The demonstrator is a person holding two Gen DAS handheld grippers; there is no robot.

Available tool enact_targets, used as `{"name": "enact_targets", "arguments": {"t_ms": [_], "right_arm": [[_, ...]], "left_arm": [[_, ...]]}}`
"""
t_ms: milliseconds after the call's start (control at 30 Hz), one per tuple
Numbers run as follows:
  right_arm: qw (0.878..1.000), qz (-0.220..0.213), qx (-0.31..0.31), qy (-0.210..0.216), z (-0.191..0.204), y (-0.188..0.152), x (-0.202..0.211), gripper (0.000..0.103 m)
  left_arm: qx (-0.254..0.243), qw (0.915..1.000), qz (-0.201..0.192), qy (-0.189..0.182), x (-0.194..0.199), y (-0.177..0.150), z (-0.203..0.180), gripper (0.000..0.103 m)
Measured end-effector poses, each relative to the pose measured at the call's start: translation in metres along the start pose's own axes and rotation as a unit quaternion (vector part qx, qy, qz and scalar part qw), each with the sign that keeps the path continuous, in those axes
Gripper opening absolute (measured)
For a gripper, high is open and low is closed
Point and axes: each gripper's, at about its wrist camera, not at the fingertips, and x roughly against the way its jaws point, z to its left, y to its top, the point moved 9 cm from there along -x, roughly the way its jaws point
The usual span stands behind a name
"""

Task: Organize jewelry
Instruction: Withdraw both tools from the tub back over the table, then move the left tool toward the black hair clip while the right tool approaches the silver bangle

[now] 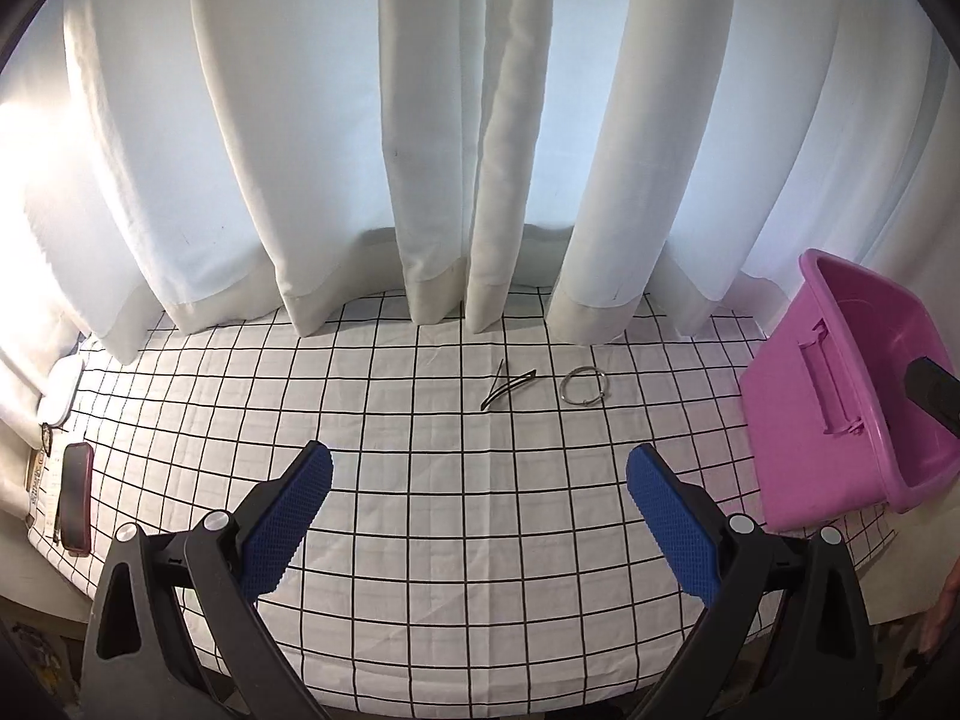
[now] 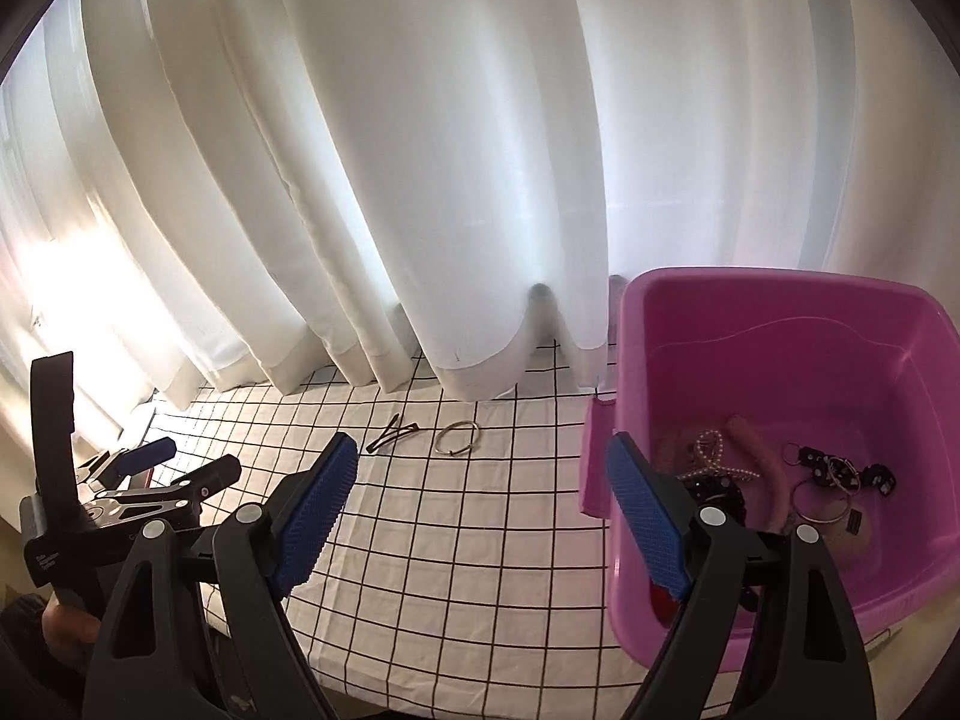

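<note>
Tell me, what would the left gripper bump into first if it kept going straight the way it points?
Probably the checkered tablecloth. The left gripper stands open with nothing between its pads. The hair clip and silver bangle lie further ahead, though depth is hard to judge.

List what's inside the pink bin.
Inside the pink bin: a pearl strand, a pinkish band, a metal bangle and small dark pieces. The right gripper covers the near-left corner.

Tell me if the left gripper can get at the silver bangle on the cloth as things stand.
Probably yes. The left gripper stands open and empty, with only bare checked cloth between it and the silver bangle; the hair clip lies beside it, apart.
</note>
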Motion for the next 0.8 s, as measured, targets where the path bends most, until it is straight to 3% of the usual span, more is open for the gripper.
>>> {"name": "enact_targets", "arguments": {"t_ms": [233, 367, 500, 800], "right_arm": [[1.0, 0.002, 0.01, -0.024, 0.048, -0.026, -0.026, 0.082], [0.999, 0.025, 0.014, -0.02, 0.065, -0.045, -0.05, 0.082], [0.999, 0.045, 0.002, -0.027, 0.062, -0.057, -0.081, 0.082], [0.996, 0.075, -0.02, -0.034, 0.032, -0.074, -0.167, 0.082]], "left_arm": [[-0.025, 0.9996, 0.01, -0.013, -0.032, -0.007, 0.039, 0.097], [-0.032, 0.9989, 0.025, -0.023, -0.055, -0.015, 0.045, 0.097], [-0.028, 0.9981, 0.035, -0.042, -0.081, -0.02, 0.043, 0.097], [-0.049, 0.9978, 0.017, -0.042, -0.142, -0.015, 0.03, 0.097]]}}
